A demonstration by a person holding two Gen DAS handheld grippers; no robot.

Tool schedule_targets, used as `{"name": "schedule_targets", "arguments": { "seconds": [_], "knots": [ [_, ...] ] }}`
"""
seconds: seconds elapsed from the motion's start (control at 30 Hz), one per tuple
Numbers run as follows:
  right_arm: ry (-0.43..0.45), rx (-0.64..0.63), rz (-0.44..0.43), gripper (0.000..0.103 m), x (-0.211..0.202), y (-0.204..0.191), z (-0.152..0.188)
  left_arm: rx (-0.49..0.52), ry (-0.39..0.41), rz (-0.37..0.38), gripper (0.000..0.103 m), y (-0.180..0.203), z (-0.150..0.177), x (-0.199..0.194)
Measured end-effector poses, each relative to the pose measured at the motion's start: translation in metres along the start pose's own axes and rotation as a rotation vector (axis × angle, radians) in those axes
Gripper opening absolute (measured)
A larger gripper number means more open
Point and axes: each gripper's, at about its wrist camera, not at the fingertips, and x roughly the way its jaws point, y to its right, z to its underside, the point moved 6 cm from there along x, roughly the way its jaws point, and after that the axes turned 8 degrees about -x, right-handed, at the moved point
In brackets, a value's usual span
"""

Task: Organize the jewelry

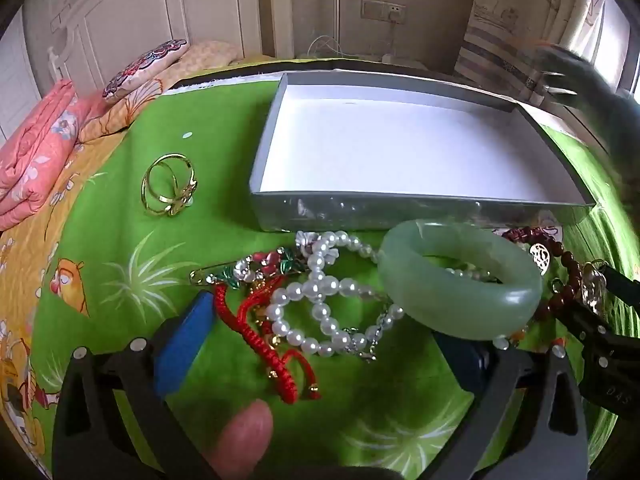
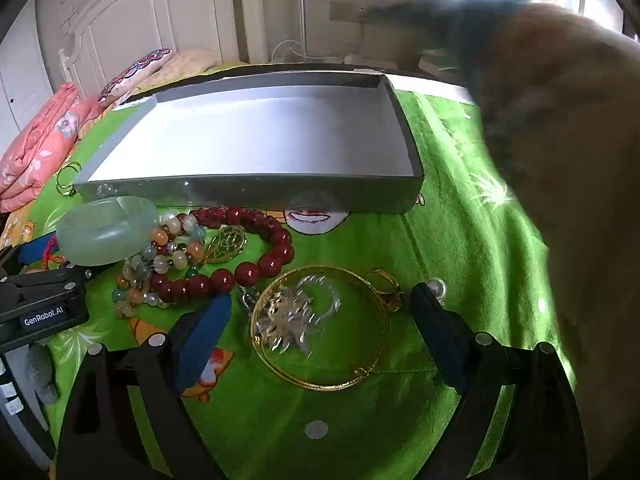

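An open grey box (image 1: pixel 420 204) with a white floor lies on the green cloth; it also shows in the right wrist view (image 2: pixel 248 196). My left gripper (image 1: pixel 324 340) is open low over a pearl bracelet (image 1: pixel 316 296) and a red cord bracelet (image 1: pixel 272 344), with a jade bangle (image 1: pixel 460 280) at its right finger. A gold ring (image 1: pixel 168 190) lies apart at the left. My right gripper (image 2: pixel 320 316) is open around a gold bangle (image 2: pixel 320 328) and a silver chain (image 2: pixel 296 316). Dark red beads (image 2: pixel 240 256) and pastel beads (image 2: pixel 160 260) lie beyond it.
A blurred arm (image 2: pixel 560 160) covers the right side of the right wrist view. Pink folded bedding (image 1: pixel 36 160) and pillows (image 1: pixel 144 68) lie at the far left by a white headboard (image 1: pixel 140 12). A small gold ring (image 2: pixel 386 284) sits beside the gold bangle.
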Motion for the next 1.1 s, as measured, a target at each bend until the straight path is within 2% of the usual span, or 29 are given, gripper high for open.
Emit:
{"name": "schedule_targets", "arguments": {
  "seconds": [1.1],
  "knots": [
    [0.003, 0.006, -0.004, 0.087, 0.0002, -0.0006, -0.0003, 0.0, 0.0, -0.003, 0.101, -0.0009, 0.0004, 0.0001]
  ]
}}
